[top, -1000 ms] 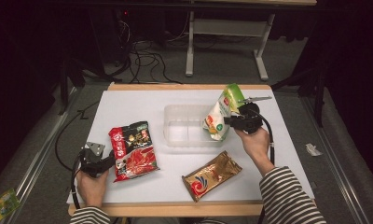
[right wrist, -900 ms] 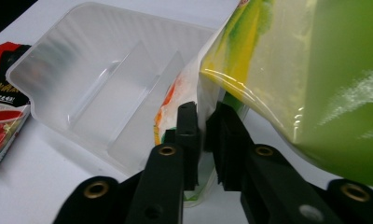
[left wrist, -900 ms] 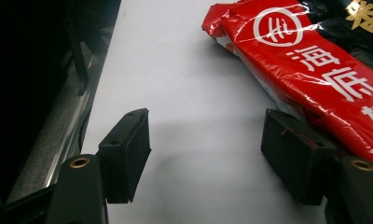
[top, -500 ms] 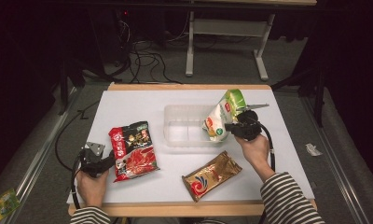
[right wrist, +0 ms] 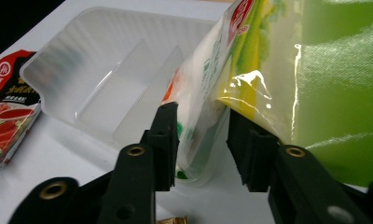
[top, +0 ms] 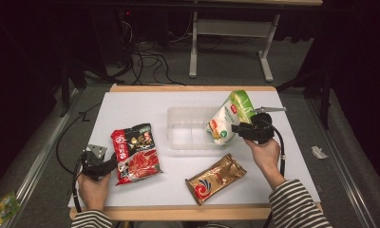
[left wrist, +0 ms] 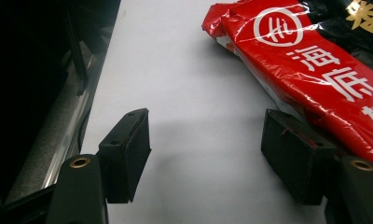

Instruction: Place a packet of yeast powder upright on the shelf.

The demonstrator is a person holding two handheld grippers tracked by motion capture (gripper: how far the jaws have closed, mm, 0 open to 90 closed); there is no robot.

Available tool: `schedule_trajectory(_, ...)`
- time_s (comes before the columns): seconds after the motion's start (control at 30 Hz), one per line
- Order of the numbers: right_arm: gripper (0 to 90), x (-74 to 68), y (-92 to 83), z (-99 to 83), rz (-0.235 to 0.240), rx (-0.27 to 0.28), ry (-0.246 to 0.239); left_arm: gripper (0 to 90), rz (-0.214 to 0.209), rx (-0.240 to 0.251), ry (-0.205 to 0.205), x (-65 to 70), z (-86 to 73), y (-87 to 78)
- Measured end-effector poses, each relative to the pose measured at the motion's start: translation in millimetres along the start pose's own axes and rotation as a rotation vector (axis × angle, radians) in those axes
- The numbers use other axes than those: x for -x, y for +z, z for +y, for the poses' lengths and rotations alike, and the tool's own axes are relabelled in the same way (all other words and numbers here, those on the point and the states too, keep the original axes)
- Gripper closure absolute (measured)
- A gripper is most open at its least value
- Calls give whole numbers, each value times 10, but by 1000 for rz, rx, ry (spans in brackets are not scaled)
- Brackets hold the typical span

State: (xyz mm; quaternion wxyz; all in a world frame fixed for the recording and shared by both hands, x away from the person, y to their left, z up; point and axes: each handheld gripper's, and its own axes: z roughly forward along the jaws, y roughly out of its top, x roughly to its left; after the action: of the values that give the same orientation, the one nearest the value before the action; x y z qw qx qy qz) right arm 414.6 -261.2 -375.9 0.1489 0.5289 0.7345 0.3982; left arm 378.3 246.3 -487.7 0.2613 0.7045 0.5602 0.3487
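Black-and-white striped sleeves at 5 and 7 o'clock, black left gripper with grey three-cornered plate, black right gripper with trailing black cable, brass-ringed screw holes in black jaws

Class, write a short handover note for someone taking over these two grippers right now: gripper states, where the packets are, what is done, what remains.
Right gripper: jaws just opening, green-and-white packet between them, pads no longer pressing it.
That packet leans tilted on the right wall of the clear plastic bin, lower end inside.
Left gripper: open, holding nothing, resting on the white table beside the red packet.
Gold packet lies flat on the table, in front of the bin.
Done: first packet let go at the bin.
Left, probably: red and gold packets into the bin.
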Motion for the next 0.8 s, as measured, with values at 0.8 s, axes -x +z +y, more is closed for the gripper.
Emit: schedule_trajectory(0.8,900,-182,47,-139,15,-25,-25,331,-1,0,1,0,0,0)
